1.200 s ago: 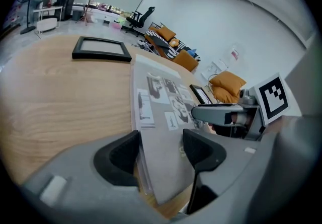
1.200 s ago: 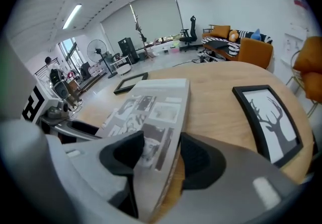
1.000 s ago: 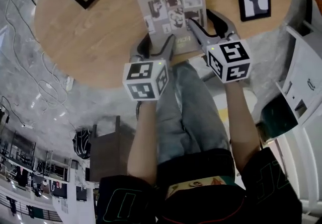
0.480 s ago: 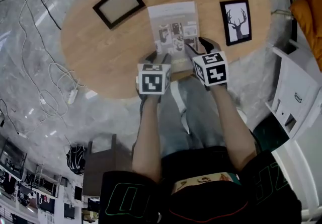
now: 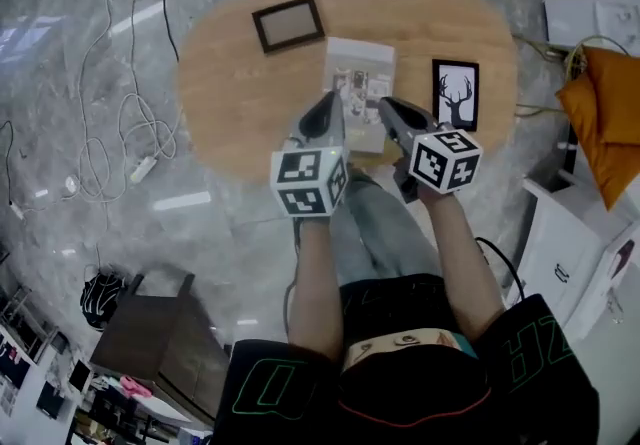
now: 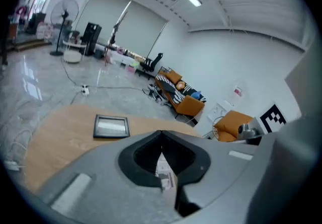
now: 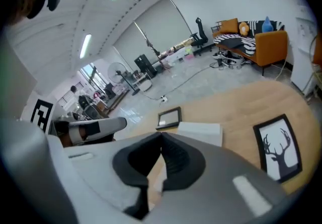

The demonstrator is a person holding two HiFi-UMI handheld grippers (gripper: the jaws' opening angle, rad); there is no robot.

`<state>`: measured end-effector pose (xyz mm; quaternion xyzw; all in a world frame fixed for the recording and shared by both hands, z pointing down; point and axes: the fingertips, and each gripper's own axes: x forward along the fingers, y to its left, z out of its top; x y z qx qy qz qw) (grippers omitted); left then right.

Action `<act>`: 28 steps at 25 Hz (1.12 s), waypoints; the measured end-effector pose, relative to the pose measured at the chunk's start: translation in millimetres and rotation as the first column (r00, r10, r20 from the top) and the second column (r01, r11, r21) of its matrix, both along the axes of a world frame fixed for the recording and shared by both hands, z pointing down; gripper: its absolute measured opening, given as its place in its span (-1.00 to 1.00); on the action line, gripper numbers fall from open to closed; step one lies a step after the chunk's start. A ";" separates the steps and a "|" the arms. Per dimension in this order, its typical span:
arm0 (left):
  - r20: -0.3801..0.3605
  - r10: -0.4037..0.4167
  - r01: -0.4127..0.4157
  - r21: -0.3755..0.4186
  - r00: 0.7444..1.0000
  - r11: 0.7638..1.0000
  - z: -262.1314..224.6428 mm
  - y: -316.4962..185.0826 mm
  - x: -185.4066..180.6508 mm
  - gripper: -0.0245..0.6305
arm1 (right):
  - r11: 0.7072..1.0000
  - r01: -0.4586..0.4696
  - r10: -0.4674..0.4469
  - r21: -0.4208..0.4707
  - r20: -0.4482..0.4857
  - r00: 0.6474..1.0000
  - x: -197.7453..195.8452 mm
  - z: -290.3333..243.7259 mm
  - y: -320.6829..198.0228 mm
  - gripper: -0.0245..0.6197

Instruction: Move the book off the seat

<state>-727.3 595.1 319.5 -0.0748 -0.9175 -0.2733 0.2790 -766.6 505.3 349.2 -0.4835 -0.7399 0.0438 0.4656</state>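
The book [image 5: 361, 91], grey-covered with small pictures, lies flat on the oval wooden table [image 5: 230, 103]. My left gripper [image 5: 329, 101] and right gripper [image 5: 386, 106] hover side by side over its near edge. Both are shut, with nothing between the pads. In the left gripper view the jaws [image 6: 161, 132] meet at their tips, and a sliver of the book [image 6: 165, 171] shows through the gap behind them. In the right gripper view the jaws [image 7: 162, 134] are also closed, and the book [image 7: 201, 132] rests on the table beyond them.
An empty dark picture frame [image 5: 288, 24] lies left of the book and a deer picture [image 5: 455, 94] to its right. Cables [image 5: 130, 123] trail across the marble floor at the left. An orange cushion [image 5: 605, 103] and white furniture [image 5: 575, 253] stand at the right, a dark stool [image 5: 160, 338] at the lower left.
Both grippers went from open at the book's near edge to shut. The head view has pulled up and back, so the table looks smaller. The book still lies on the table.
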 end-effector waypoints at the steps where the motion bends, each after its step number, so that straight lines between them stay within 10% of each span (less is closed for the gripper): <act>1: 0.018 -0.028 0.029 -0.041 0.999 0.999 -17.2 -0.9 3.4 -0.89 | 0.999 0.010 -0.010 -0.044 -0.004 1.000 -0.6 -12.8 0.7 -0.91; 14: 0.250 -0.217 0.295 -0.338 0.944 0.894 -212.2 1.9 25.6 -0.89 | 0.965 -0.063 0.111 -0.255 0.178 0.978 -55.9 -159.9 -72.5 -0.91; 20: 0.410 -0.188 0.361 -0.398 0.892 0.844 -291.5 -2.6 11.5 -0.89 | 0.921 0.096 0.101 -0.378 0.468 0.878 -84.6 -287.9 -44.9 -0.91; 28: 0.466 -0.139 0.373 -0.459 0.874 0.806 -344.9 -3.6 -11.9 -0.89 | 0.914 0.106 0.175 -0.392 0.615 0.769 -97.5 -360.9 -36.2 -0.91</act>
